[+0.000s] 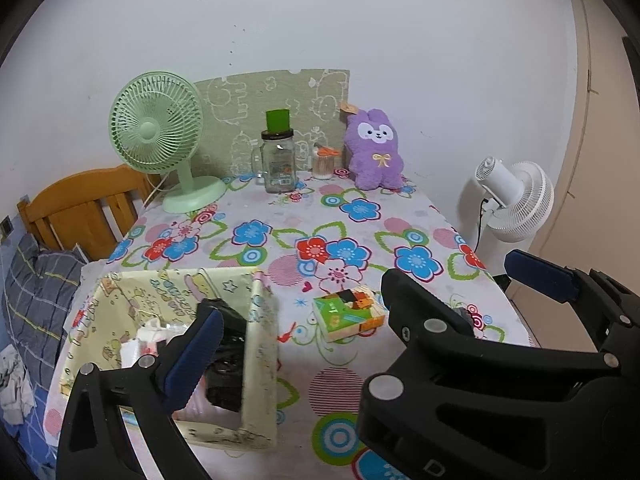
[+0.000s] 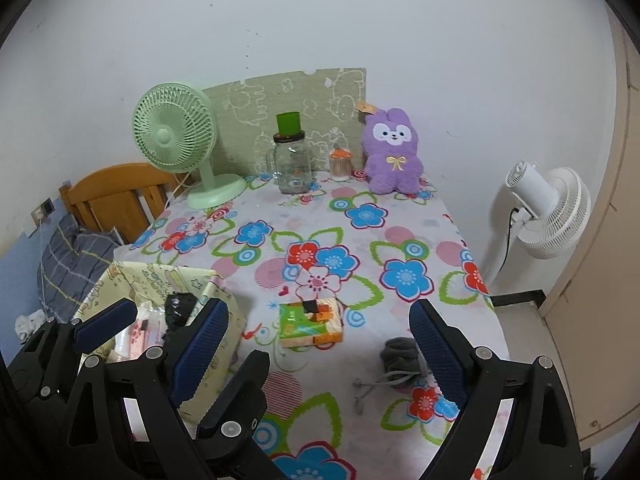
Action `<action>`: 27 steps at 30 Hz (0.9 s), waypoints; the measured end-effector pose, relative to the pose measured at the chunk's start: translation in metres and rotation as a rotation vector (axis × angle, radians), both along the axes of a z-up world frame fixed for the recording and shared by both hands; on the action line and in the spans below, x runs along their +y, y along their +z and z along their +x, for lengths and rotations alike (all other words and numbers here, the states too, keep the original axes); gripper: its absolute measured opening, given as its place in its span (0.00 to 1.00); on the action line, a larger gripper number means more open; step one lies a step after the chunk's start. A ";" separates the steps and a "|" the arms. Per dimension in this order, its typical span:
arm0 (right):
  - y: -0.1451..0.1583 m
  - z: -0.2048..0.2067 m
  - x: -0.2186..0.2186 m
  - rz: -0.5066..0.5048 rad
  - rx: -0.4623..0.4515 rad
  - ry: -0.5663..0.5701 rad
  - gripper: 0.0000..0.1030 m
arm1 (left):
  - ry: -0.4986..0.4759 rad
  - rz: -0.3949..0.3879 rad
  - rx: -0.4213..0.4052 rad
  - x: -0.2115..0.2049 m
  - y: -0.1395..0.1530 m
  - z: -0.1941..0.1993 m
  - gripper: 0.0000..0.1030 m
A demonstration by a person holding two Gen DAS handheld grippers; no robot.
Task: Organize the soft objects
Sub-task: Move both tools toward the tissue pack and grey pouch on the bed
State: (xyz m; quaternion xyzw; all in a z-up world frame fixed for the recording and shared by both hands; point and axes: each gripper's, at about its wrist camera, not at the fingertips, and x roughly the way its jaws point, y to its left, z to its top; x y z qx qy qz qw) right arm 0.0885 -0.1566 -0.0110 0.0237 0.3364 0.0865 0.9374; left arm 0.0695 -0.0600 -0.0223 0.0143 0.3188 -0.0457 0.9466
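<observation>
Your right gripper (image 2: pixel 320 344) is wide apart w/ nothing in it. Your left gripper (image 1: pixel 304 312) is apart too, empty. Grey soft thing (image 2: pixel 400 356) lies on the table, right of the tissue pack (image 2: pixel 312 322); yellow box (image 2: pixel 156 284) sits left of the pack.

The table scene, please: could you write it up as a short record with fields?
surface: table with floral cloth
back row: green desk fan, glass jar, purple plush rabbit
near left: pale yellow box, open top, items inside
centre: tissue pack
near right: grey soft item with cord
left gripper: open, empty, over the box
right gripper: open, empty
beside table: white standing fan
</observation>
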 end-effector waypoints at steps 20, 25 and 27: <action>-0.036 0.013 -0.044 0.011 0.050 -0.030 0.91 | -0.034 0.006 0.062 -0.041 -0.034 0.020 0.99; -0.050 0.019 -0.051 0.010 0.076 -0.032 0.91 | -0.034 0.005 0.092 -0.049 -0.048 0.026 0.99; -0.057 0.021 -0.054 0.013 0.086 -0.033 0.91 | -0.037 0.007 0.110 -0.053 -0.055 0.030 0.99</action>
